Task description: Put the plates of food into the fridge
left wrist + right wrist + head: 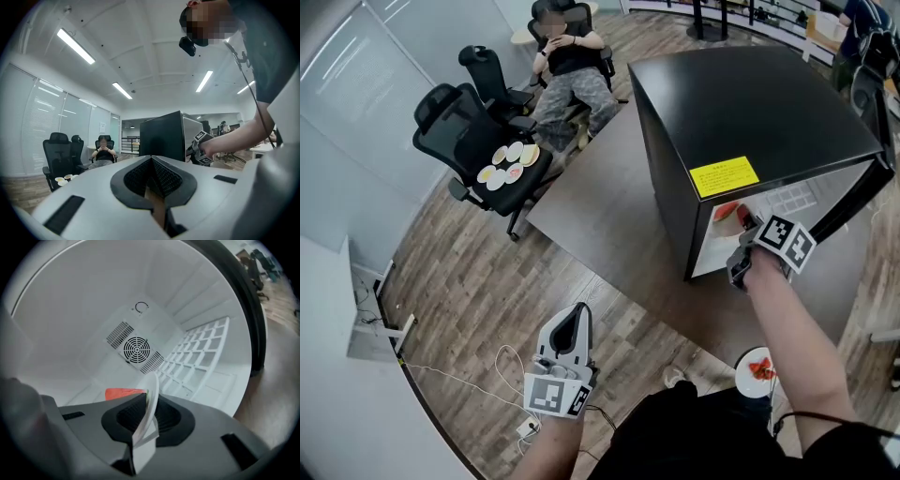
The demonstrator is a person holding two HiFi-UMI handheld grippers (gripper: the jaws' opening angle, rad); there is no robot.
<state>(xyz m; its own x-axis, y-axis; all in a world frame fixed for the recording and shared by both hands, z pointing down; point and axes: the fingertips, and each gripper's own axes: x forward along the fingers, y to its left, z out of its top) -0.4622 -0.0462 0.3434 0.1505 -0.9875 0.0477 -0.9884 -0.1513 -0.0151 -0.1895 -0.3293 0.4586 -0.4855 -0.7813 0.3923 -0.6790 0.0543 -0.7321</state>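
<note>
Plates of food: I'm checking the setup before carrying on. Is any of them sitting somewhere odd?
Yes. Several plates sit on the seat of an office chair, not on a table, which looks an unsteady perch. A plate of red food sits low beside the person; its support is hidden.

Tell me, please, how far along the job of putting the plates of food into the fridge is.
Done: the fridge stands open; no plate is seen resting inside. In hand: the right gripper, shut on the rim of a plate of red food, reaches into the fridge. To go: the plates on the office chair and a second plate by the person's lap. The left gripper is shut, empty.
</note>
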